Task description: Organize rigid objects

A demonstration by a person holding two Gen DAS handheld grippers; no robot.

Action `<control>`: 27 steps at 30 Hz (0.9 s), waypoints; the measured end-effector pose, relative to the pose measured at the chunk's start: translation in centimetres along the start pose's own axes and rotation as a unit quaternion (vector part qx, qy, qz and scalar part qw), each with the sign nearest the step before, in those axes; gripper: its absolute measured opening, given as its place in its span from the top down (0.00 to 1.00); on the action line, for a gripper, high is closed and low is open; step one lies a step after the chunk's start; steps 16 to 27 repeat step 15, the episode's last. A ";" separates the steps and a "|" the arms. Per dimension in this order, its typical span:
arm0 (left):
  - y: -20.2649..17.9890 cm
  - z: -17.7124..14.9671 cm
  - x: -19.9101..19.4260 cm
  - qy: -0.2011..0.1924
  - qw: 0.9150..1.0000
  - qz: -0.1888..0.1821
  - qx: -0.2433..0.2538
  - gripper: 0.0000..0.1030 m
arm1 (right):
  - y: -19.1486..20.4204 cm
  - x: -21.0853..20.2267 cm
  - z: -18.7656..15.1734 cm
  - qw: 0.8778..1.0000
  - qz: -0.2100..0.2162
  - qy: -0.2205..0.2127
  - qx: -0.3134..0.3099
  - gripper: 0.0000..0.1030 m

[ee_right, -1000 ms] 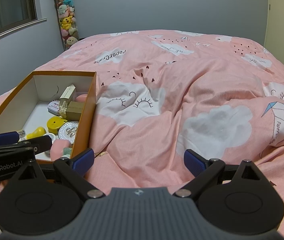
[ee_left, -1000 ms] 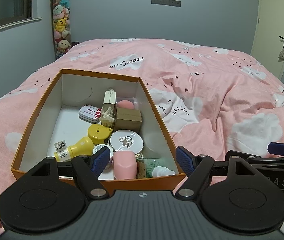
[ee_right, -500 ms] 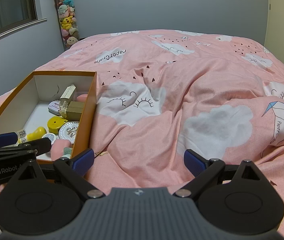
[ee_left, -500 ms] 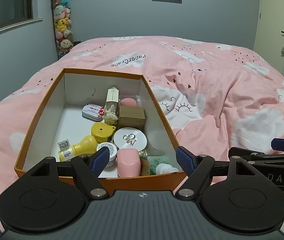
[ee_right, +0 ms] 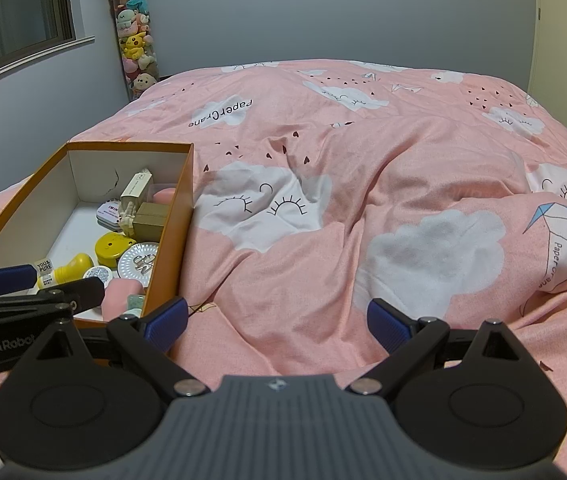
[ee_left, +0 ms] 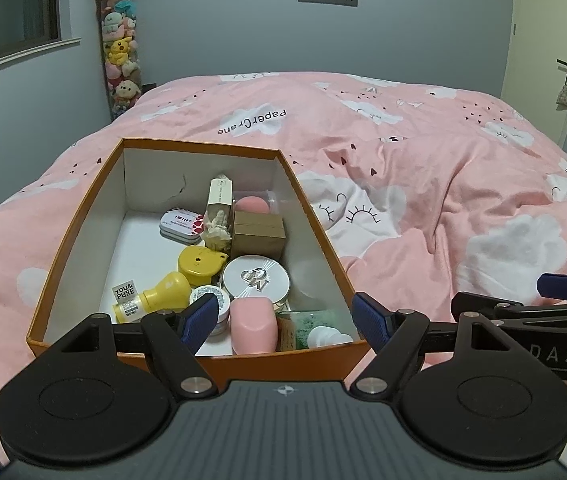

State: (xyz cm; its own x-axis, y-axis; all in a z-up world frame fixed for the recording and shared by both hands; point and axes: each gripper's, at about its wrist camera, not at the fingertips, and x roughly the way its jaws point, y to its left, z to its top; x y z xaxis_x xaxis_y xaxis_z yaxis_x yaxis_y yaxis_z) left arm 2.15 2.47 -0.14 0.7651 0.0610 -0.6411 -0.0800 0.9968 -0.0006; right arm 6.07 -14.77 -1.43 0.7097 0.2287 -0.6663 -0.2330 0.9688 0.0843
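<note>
Both tools (ee_left: 286,317) (ee_right: 279,320) agape, empty; orange cardboard box (ee_left: 71,224) on rumpled quilt (ee_right: 363,200).

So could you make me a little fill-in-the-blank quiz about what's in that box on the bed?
1. The cardboard box is ____ on the outside and white inside.
2. The round silver compact lies just in front of a small ____ carton.
3. The bottle labelled YOU & PURE is ____ in colour.
4. Both the left gripper and the right gripper have their fingers ____, holding nothing.

Missing words: orange; brown; yellow; open
</note>
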 end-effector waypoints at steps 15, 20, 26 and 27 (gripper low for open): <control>0.0 0.0 0.0 -0.001 1.000 -0.001 0.000 0.13 | 0.0 0.0 0.0 1.000 0.000 0.000 0.000 0.08; 0.0 0.0 0.0 -0.001 1.000 -0.001 0.000 0.13 | 0.0 0.0 0.0 1.000 0.000 0.000 0.000 0.08; 0.0 0.0 0.0 -0.001 1.000 -0.001 0.000 0.13 | 0.0 0.0 0.0 1.000 0.000 0.000 0.000 0.08; 0.0 0.0 0.0 -0.001 1.000 -0.001 0.000 0.13 | 0.0 0.0 0.0 1.000 0.000 0.000 0.000 0.08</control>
